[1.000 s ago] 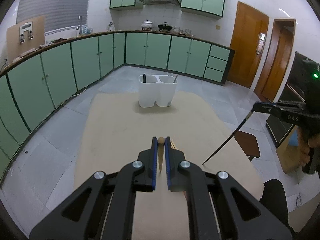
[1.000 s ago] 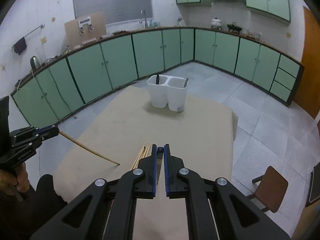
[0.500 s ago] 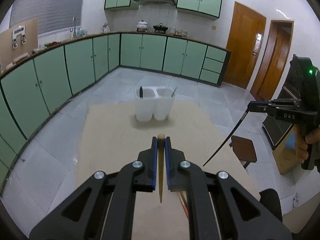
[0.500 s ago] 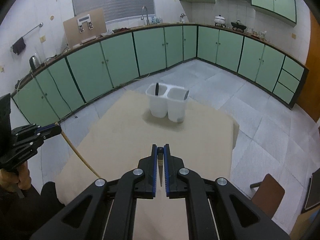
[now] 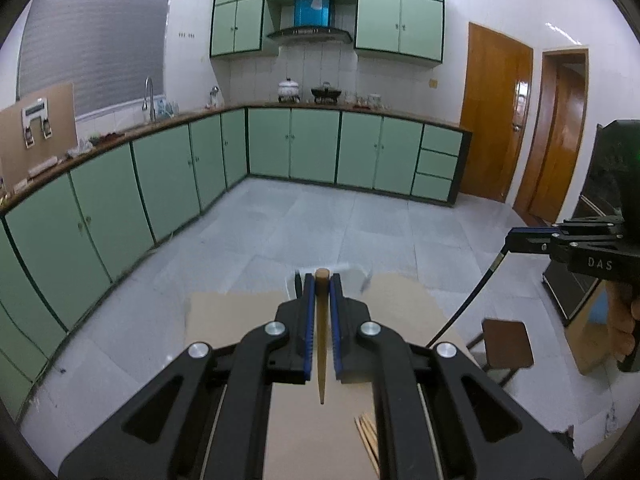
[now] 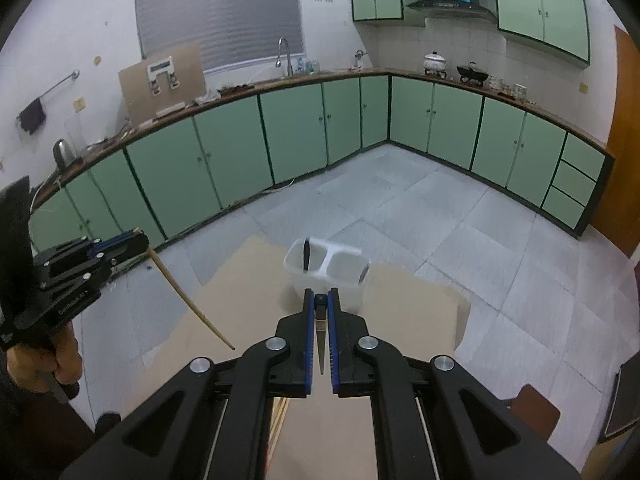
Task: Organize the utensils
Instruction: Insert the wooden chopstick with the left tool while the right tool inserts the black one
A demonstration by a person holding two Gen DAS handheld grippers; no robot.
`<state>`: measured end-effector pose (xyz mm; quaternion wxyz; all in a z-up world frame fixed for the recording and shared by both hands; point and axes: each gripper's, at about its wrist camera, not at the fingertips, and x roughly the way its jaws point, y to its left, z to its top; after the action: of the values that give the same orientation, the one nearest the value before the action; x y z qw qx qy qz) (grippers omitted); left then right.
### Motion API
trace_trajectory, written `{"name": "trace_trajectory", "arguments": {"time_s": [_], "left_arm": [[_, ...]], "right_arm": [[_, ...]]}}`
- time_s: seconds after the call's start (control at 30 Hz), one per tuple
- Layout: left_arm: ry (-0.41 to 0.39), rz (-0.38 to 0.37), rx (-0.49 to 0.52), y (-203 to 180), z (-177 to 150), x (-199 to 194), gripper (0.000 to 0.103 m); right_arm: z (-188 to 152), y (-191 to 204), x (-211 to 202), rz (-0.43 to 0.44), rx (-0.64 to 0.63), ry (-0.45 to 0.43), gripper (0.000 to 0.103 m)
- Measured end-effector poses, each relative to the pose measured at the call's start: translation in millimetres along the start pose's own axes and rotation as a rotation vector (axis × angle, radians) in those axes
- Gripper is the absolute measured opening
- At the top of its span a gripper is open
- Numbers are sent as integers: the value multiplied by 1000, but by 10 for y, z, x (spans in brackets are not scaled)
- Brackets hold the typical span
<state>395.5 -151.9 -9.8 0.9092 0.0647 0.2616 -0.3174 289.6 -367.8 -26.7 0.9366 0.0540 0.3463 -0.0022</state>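
Because each chopstick is pinched near its thick top end, it hangs tip-down, ready (by judgement) to drop into a compartment.

- Left claw (image 5: 321,312): clenched on a pale wooden chopstick (image 5: 321,344), held above the near part of the bench (image 5: 224,316).
- Right claw (image 6: 321,320): clenched on a dark chopstick (image 6: 321,350), likewise tip-down over the bench.
- Loose chopsticks (image 5: 370,434): a pale bundle lying flat on the near bench, unsorted.
- Utensil holder (image 6: 325,270): white, two compartments, at the far bench edge; a dark utensil (image 6: 306,255) stands in the left compartment, another handle leans at the right one's rim. Sorting judged partly done.
- Far: green cabinets (image 6: 292,132).
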Motion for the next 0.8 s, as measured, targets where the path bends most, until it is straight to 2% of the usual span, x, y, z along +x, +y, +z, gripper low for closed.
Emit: {"name": "trace_trajectory", "arguments": {"time_s": [0.27, 0.47, 0.63, 0.8], "left_arm": [[-55, 35, -21, 78, 621, 381, 6], [-104, 68, -8, 52, 907, 689, 6], [-108, 72, -3, 69, 937, 1045, 6], [-79, 63, -30, 143, 766, 1507, 6]], "right_arm": [[572, -164, 274, -11, 44, -16, 6], [882, -190, 581, -44, 36, -44, 6], [1005, -248, 870, -64, 45, -70, 6], [987, -384, 1325, -80, 78, -46, 6]]}}
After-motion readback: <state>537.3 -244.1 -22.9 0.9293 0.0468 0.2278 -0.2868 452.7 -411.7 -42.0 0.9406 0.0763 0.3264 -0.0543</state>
